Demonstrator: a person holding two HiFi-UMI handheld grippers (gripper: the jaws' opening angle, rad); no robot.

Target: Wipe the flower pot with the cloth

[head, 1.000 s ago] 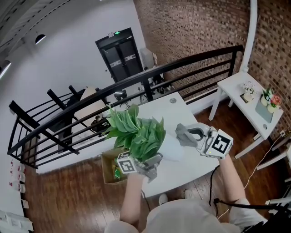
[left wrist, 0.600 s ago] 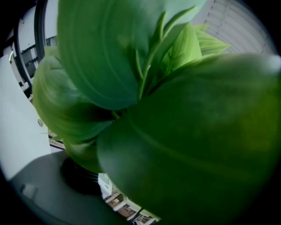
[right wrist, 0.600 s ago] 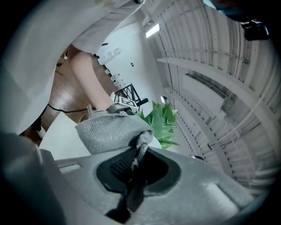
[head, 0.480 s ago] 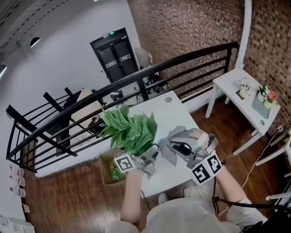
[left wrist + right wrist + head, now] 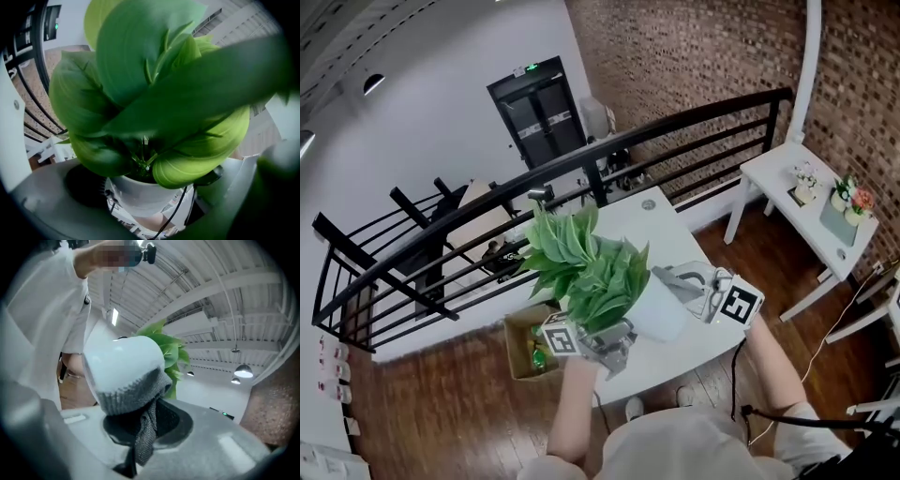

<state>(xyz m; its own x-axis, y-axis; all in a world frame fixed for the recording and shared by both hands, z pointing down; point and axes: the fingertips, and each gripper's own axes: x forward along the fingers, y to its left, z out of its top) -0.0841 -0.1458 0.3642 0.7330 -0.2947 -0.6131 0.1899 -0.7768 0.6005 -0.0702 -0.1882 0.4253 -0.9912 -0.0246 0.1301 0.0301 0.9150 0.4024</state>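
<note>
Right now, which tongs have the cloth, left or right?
The right tongs: the grey cloth is pinched in them and lies against the white flower pot. The left tongs grip the pot itself, no cloth.

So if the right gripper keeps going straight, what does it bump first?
The pot, most likely. The right gripper holds the cloth, and the cloth looks pressed against the pot's white side right ahead.

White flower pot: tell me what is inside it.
Inside the white flower pot stand the broad green leaves and thin stems of a plant. The leaves overhang the opening, so the soil or filling beneath them cannot be seen.
</note>
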